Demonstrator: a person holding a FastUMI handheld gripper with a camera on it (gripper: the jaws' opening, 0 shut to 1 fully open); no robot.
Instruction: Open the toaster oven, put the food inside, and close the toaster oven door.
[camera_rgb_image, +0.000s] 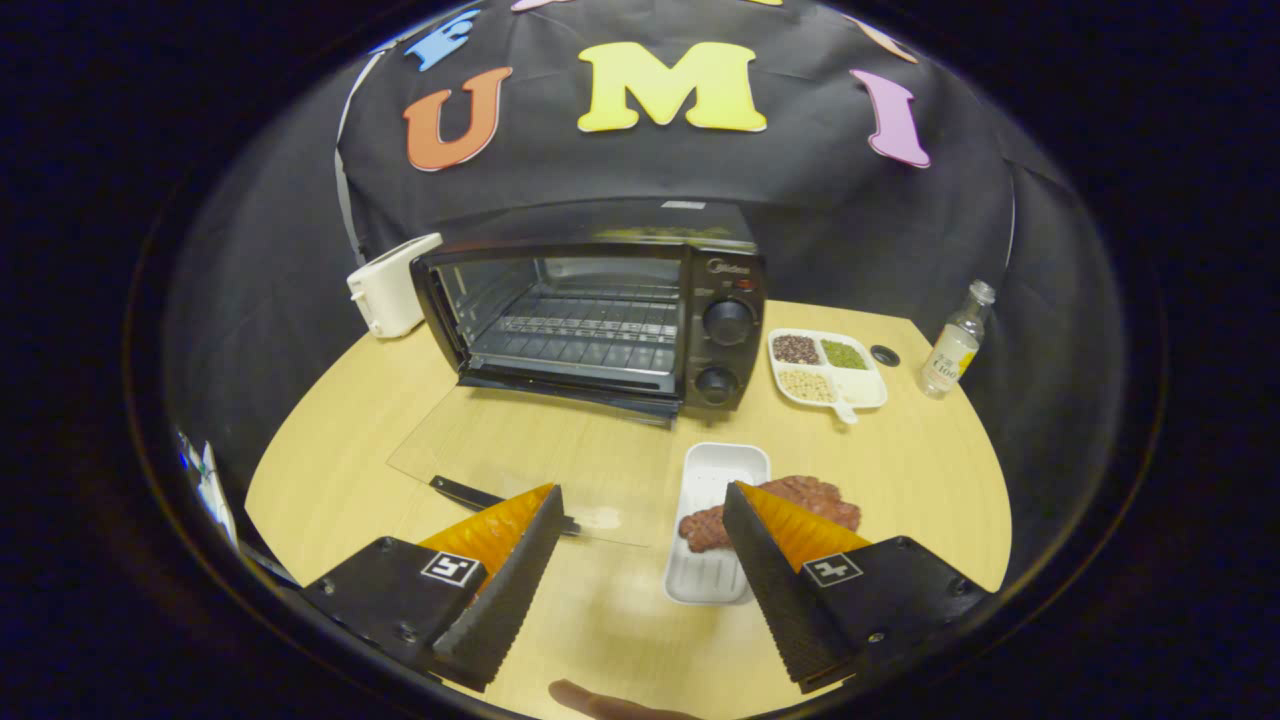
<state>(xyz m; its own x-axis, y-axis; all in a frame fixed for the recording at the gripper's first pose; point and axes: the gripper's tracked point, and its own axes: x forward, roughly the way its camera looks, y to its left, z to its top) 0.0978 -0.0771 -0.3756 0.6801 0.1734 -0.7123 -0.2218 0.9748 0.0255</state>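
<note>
At the near edge, just under the fingers, a fingertip (600, 703) of the person's hand shows. The gripper (640, 520) hangs above the table (900, 480) with its fingers spread wide apart and nothing between them but bare wood; it grips nothing.

Just ahead of the right finger lies a white tray (712, 480), long and narrow, with a piece of brown meat (800, 500) resting across it and spilling over its right rim. The right finger partly covers the near part of both, so I cannot tell whether it touches them. The food sits off to the right of the gap between the fingers, not in it.

Ahead of the left finger the oven's glass door (520, 450) lies folded down flat over the table, its dark handle (470, 492) just beside the left fingertip.

Beyond the door stands the toaster oven (600, 315), open, with a bare wire rack inside. A white toaster (392, 285) stands at its left. To its right are a divided dish (826, 368) of beans and grains, and further right a small bottle (955, 345).

By my reading, opening is done. The food is still outside, so picking it up, setting it on the rack and shutting the door remain.
</note>
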